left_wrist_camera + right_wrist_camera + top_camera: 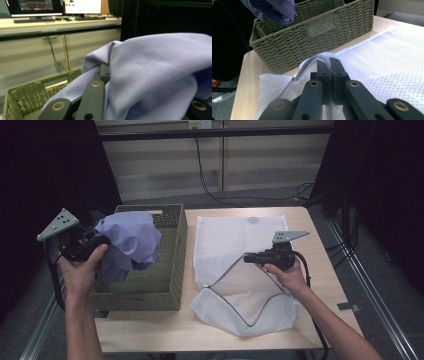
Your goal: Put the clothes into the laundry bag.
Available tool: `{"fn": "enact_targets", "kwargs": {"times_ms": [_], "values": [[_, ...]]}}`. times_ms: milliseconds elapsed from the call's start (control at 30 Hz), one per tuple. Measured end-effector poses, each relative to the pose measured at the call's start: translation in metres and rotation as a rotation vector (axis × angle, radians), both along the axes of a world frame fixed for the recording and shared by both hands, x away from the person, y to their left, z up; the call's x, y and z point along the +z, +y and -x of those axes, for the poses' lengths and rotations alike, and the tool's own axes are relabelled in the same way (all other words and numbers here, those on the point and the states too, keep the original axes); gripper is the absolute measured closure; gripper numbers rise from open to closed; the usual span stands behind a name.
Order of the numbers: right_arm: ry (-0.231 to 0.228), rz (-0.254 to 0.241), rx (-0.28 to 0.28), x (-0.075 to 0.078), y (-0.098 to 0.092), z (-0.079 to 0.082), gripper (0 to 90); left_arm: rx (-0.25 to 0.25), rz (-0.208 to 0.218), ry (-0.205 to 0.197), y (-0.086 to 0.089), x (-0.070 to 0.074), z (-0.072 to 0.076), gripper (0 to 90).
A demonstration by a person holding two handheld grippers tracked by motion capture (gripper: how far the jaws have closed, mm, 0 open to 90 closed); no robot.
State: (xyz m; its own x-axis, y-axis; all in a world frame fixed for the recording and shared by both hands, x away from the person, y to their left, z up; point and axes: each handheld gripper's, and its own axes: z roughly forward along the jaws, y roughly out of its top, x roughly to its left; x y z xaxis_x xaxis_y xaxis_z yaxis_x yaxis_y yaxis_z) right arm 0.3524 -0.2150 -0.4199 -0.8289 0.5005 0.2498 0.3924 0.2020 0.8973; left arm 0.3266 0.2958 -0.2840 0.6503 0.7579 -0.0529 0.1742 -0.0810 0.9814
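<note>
I am partway through loading laundry: a lavender garment (131,237) is lifted out of the green woven basket (170,285) at the left of the table, and a white mesh laundry bag (235,255) lies flat on the wooden table (320,285) just right of the basket. I judge this to be the carry step, with the garment clear of the basket's contents but hanging above it, not yet over the bag.

My left gripper (97,240) has its jaws nearly closed, pinching a fold of the garment. In the left gripper view the cloth (155,75) drapes over and around the black jaws, hiding their tips.

My right gripper (248,258) has its jaws closed tight on the zippered edge (312,61) of the bag's mouth. In the right gripper view the two jaws meet with the grey zipper tape and white mesh (387,57) squeezed between them, lifted slightly off the table.

The next move, as I judge it, calls for raising that edge to hold the mouth open, then bringing the garment rightward across the basket rim and lowering it into the opening without letting the loose cloth snag on the wicker.
</note>
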Motion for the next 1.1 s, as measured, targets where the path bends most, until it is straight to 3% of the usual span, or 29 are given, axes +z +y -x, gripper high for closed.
{"fn": "enact_targets", "kwargs": {"times_ms": [333,467,800,1100], "values": [[0.000,0.002,0.003,0.000,0.001,0.000,88.4,-0.018,0.026,-0.070,-0.004,0.018,0.016,80.7],[0.000,0.002,0.002,-0.001,0.001,0.000,88.4,-0.042,0.061,-0.088,-0.004,0.022,0.020,80.6],[0.000,0.002,0.003,-0.001,0.001,0.000,88.4,-0.075,0.034,-0.151,-0.014,0.037,0.036,80.7],[0.000,0.003,0.003,-0.001,0.001,0.000,88.4,-0.102,0.024,-0.176,-0.024,0.045,0.043,80.7]]}}
